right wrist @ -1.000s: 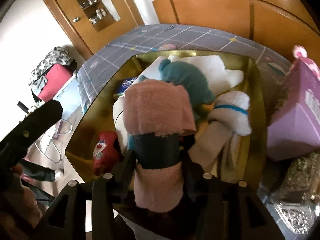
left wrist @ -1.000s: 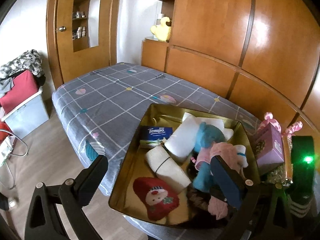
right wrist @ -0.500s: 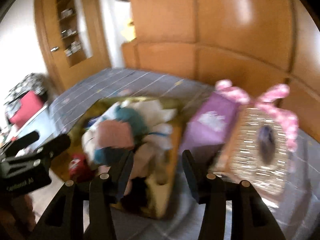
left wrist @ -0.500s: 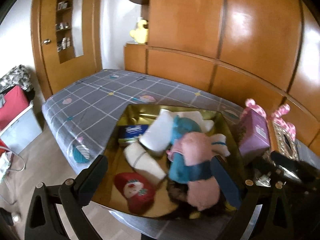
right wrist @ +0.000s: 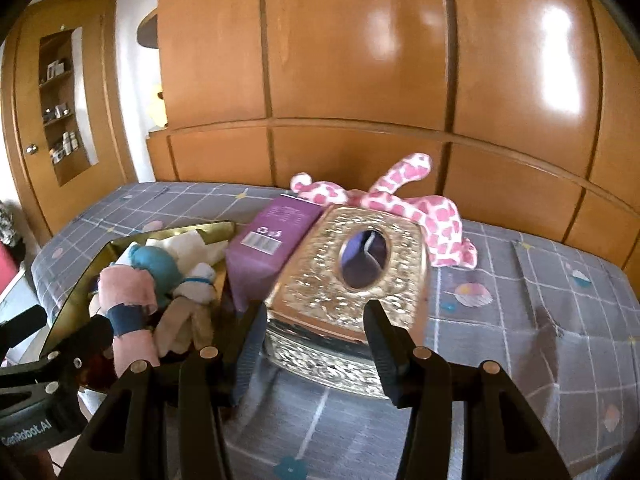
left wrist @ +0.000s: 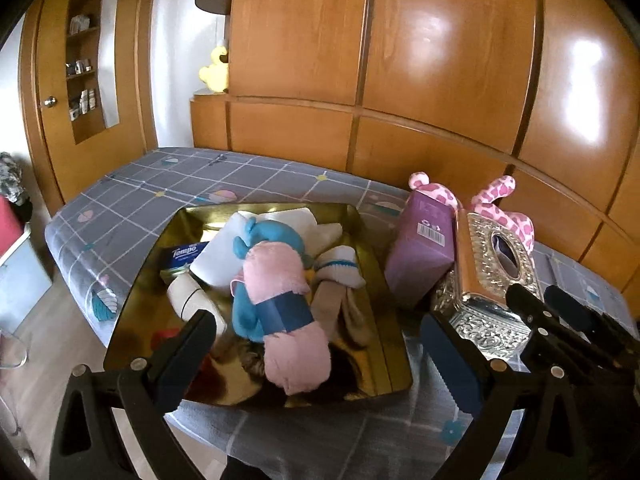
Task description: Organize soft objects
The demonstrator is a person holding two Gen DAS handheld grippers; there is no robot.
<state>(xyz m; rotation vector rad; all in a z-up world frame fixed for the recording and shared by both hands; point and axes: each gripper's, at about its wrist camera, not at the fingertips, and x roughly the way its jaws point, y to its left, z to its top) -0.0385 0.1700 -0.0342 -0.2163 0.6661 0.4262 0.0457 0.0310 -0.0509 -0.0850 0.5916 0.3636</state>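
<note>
On the bed (left wrist: 168, 184) sits a gold tray (left wrist: 384, 280) heaped with soft things: a pink roll (left wrist: 280, 304) with a dark blue band lies on top, across a teal plush (left wrist: 276, 236), with white socks (left wrist: 340, 268) to its right, folded white cloths (left wrist: 224, 256) behind and a tissue pack (left wrist: 182, 254) at the left wall. The left tool (left wrist: 320, 340) hangs over the near rim of the tray, its jaws spread wide and gripping nothing. The right tool (right wrist: 316, 340) is likewise released, jaws apart and empty (they have just been opening a little further), and it points at the silver tissue box (right wrist: 352, 280) that stands just beside the tray; its fingers (right wrist: 384, 348) frame the box's near edge, but whether they touch it I cannot tell. A purple box (right wrist: 272, 248) stands between tray and silver box, close against both. Behind them a pink spotted plush (right wrist: 400, 200) lies on the bed, by the wooden headboard (right wrist: 360, 152). In the left wrist view the right tool shows at the lower right, beside the silver box.
</note>
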